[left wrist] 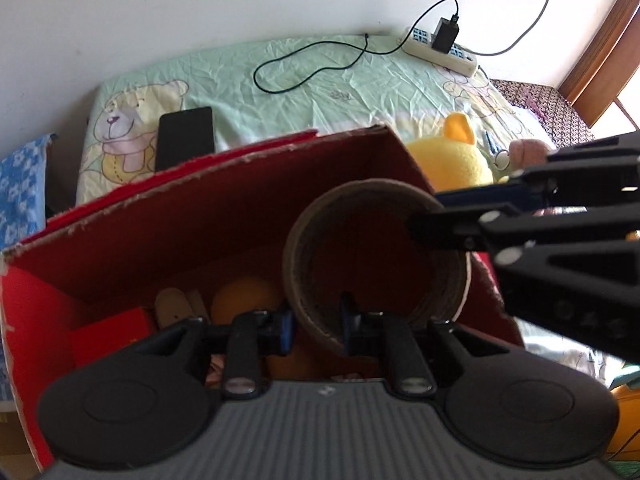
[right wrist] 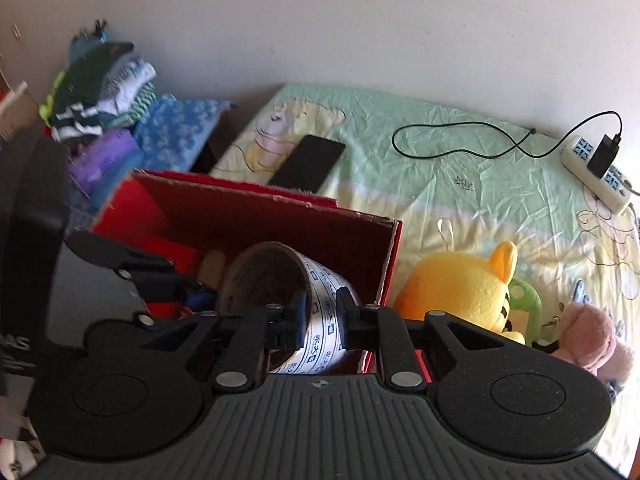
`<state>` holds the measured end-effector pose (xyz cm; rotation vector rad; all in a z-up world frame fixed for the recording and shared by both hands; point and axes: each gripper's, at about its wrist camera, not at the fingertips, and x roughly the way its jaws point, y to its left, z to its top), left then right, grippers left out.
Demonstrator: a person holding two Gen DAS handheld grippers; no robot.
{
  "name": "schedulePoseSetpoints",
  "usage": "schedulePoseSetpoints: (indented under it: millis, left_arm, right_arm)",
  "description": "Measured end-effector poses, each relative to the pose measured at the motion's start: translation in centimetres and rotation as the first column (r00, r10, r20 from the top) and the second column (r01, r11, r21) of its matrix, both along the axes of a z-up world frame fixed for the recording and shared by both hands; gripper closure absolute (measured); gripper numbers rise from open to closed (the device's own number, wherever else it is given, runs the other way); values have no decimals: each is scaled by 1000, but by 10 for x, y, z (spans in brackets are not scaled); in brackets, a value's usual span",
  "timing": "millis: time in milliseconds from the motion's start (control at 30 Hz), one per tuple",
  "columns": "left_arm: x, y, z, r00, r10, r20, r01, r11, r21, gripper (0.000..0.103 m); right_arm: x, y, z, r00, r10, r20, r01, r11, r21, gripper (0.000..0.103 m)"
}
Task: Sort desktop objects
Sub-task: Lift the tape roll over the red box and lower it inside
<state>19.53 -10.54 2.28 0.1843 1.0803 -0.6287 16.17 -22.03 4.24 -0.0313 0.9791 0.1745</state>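
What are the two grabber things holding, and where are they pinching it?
Both hold one roll of printed tape above the red cardboard box. The left gripper and the right gripper each pinch the ring's wall, one finger inside the hole and one outside.

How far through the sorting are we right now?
Partly done. The red box already holds a few items, including an orange ball. In hand: both the left tongs and the right tongs grip the tape roll over the box. Left on the sheet: the yellow plush, pink plush, black phone and charger cable.
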Motion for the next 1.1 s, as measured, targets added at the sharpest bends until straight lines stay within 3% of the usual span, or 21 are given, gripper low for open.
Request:
schedulePoseSetpoints:
  millis: [333, 467, 600, 700, 767, 833, 1100]
  left_arm:
    - [17, -13, -39, 992, -78, -104, 87, 992, 92, 88]
    - [21, -21, -43, 987, -103, -124, 117, 986, 114, 87]
    - [31, -16, -45, 984, -66, -167, 80, 994, 79, 86]
    - [34, -9, -45, 981, -35, -192, 45, 998, 45, 81]
    - [35, -6, -44, 978, -28, -205, 35, 999, 28, 61]
    - [34, -3, -42, 978, -35, -207, 36, 999, -2, 48]
    - [29, -3, -37, 981, -28, -194, 25, 1000, -15, 46]
  right_arm:
    - [30, 17, -44, 992, -43, -122, 32, 995, -97, 94]
    - [38, 18, -46, 990, -57, -132, 43, 993, -110, 95]
    - [47, 19, -47, 988, -77, -134, 63, 992, -106, 94]
    - [52, 21, -49, 989, -74, -126, 60, 993, -106, 92]
    - [54, 22, -49, 991, -65, -116, 53, 993, -103, 89]
    - [56, 21, -48, 992, -64, -110, 53, 993, -104, 85]
    - [53, 15, -45, 995, -61, -84, 55, 996, -74, 79]
